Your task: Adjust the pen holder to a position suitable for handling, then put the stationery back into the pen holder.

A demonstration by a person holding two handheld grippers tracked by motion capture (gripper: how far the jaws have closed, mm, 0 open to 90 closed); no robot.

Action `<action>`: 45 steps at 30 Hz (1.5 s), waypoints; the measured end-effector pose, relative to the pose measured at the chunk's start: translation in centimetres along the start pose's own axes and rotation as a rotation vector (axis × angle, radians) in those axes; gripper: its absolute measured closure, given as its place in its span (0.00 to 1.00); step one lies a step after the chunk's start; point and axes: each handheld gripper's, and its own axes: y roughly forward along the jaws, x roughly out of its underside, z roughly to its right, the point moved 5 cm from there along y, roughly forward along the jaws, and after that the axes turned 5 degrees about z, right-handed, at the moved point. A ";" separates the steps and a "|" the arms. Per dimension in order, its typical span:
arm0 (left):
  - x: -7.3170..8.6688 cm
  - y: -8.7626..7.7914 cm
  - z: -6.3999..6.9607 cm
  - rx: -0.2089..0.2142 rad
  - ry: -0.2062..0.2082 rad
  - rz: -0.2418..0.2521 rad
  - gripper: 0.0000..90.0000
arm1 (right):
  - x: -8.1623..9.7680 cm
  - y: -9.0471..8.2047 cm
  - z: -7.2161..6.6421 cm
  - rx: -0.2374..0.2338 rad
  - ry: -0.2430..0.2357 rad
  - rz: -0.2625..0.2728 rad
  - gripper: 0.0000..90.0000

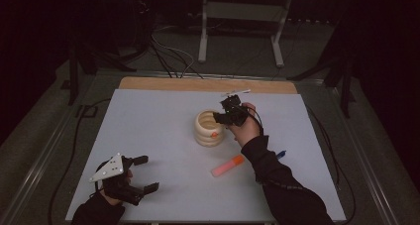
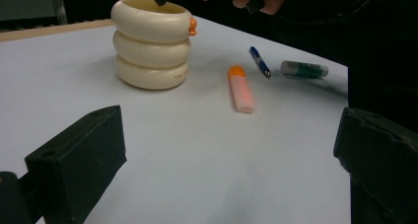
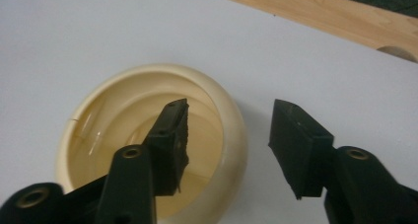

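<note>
A cream pot (image 1: 208, 128) made of three stacked rings stands at the middle of the white table, with a small orange piece (image 2: 192, 25) on its rim. My right gripper (image 1: 221, 117) hovers just above the pot's right rim, held by a hand in a dark sleeve. In the right gripper view the pot (image 3: 98, 135) opens below the right gripper (image 3: 230, 110). One jaw hangs over the hollow and the other outside the wall, apart, with nothing pressed between them. My left gripper (image 1: 148, 173) rests at the front left, open wide and empty, facing the pot (image 2: 152, 41).
An orange highlighter (image 1: 228, 166) lies in front of the pot. A blue pen (image 2: 260, 61) and a green-and-white glue stick (image 2: 304, 69) lie to its right, near the right sleeve. The table's wooden far edge (image 1: 208, 84) runs behind; cables and a metal stand sit beyond.
</note>
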 end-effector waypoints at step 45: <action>-0.9 0.7 0.2 0.005 -0.011 -0.024 0.00 | 0.4 -8.6 1.2 -0.313 -0.128 0.277 0.00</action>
